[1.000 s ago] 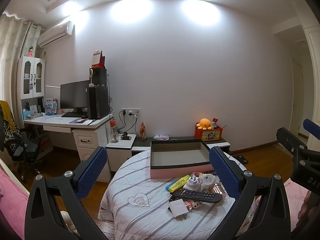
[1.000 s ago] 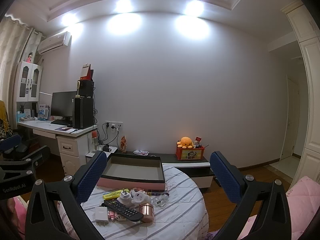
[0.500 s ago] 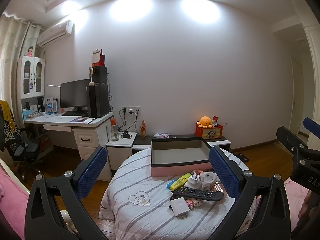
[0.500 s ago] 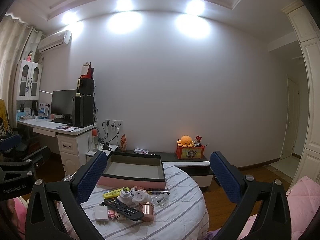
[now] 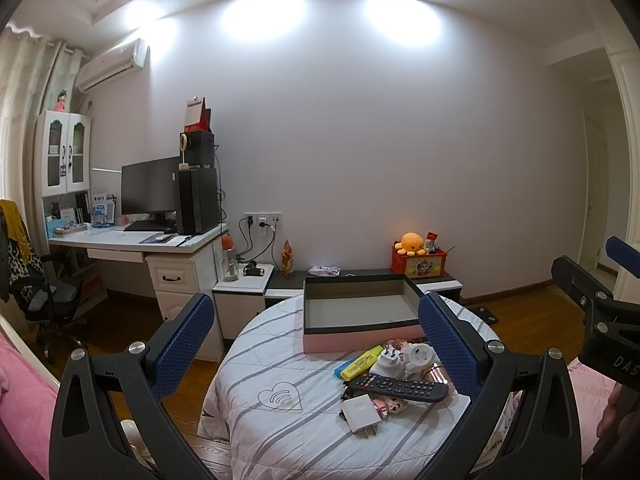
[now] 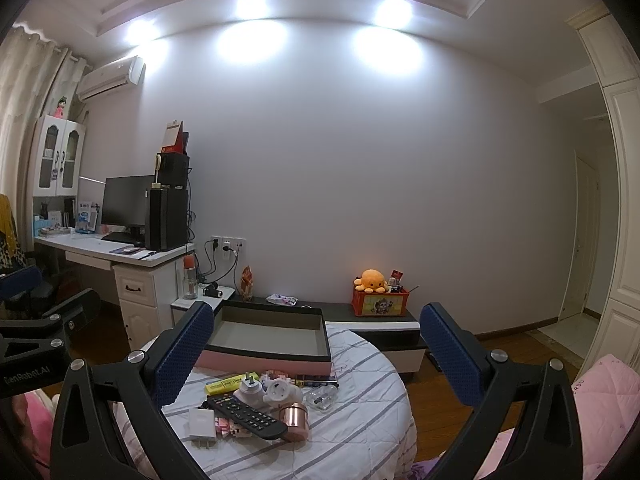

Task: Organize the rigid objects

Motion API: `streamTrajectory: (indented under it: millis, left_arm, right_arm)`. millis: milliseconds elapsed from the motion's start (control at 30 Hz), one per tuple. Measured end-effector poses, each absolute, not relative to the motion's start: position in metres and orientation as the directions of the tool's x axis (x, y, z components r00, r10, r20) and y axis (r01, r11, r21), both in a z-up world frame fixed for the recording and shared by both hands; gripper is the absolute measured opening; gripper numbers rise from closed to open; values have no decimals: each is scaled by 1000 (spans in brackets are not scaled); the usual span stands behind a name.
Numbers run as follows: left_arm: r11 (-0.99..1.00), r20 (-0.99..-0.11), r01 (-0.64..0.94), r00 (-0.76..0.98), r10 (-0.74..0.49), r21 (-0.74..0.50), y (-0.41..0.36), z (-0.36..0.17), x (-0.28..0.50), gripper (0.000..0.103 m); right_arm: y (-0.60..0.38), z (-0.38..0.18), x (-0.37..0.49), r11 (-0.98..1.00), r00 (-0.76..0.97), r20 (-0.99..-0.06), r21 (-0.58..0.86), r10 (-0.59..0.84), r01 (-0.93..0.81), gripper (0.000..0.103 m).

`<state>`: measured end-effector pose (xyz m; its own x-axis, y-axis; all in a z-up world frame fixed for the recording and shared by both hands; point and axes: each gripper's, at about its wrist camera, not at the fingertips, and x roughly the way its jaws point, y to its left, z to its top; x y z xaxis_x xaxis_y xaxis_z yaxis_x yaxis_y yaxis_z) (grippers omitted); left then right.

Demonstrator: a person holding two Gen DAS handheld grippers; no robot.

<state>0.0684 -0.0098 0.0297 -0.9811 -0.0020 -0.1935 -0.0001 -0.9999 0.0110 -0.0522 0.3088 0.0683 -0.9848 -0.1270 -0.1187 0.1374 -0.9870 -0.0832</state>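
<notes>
Far on the left we see a white desk (image 5: 132, 240) with a dark screen (image 5: 150, 186) and a tall black computer box (image 5: 198, 200) on it. A black chair (image 5: 44, 296) stands beside the desk.

Our left claw (image 5: 316, 344) is wide open and holds nothing. It hangs in the air above the near side of the round table (image 5: 280, 364), which has a striped white cloth.

Next comes the pink box (image 5: 356, 320) with its dark rim. It sits at the far side of the table and nothing is in it. Just in front of it lies a small pile. There is a yellow marker (image 5: 362, 362), a white plug (image 5: 390, 362), a black remote (image 5: 400, 386) and a white charger (image 5: 360, 412). The remote lies across the front of the pile and rests on some small pink things we cannot make out. In the right view we also see a shiny copper cup (image 6: 294, 420) touching the remote, a dark pen (image 6: 316, 380) and a clear little thing (image 6: 322, 396).

Behind the table, on a low shelf (image 5: 432, 280), an orange toy octopus (image 5: 412, 242) sits on a red box (image 5: 420, 264).

Our right claw (image 6: 318, 354) is wide open too and has hold of nothing. It hangs above the table, with the pile between its fingers in its own view.
</notes>
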Motion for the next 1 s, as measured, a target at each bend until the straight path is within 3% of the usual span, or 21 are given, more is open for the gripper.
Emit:
streamTrajectory:
  millis: [667,1000]
  left_arm:
    - [-1000,-211,9,-977,-11,15,-12,28,58,103]
    - [-999,-294,0,-956,-11,36,-1,6,12,103]
  right_arm:
    - [303,67,-64,-984,-981,-134,-87,-143,155,103]
    - [306,43,-101,-982,-965,-209,-66,-160,177,103]
